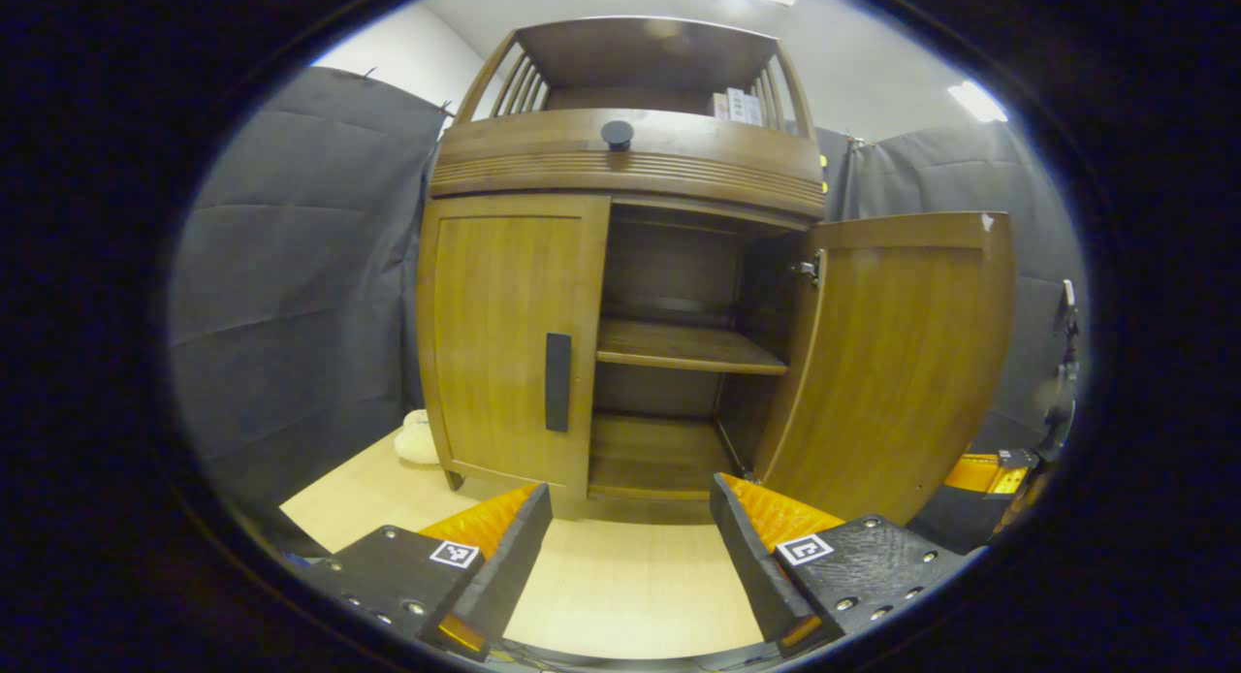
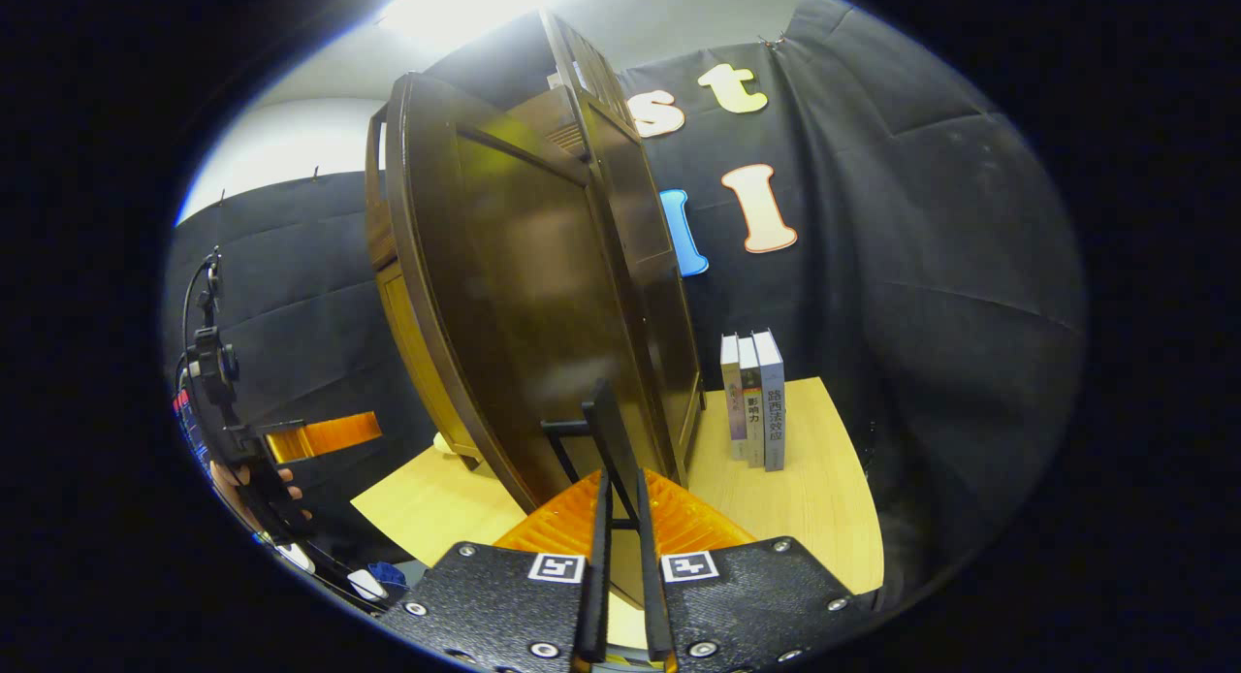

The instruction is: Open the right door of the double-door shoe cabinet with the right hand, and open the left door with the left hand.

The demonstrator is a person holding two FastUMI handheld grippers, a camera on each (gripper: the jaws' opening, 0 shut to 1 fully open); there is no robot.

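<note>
While the right tongs pinch the handle of the swung-open right door, the spread left tongs must next reach the shut left door's handle.

Bare tabletop before closed left door, right door swung out beside it

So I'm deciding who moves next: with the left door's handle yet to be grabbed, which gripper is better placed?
Left. The left gripper is open and faces the shut left door, its handle just ahead. The right gripper is shut on the right door's handle, holding that door open.
</note>
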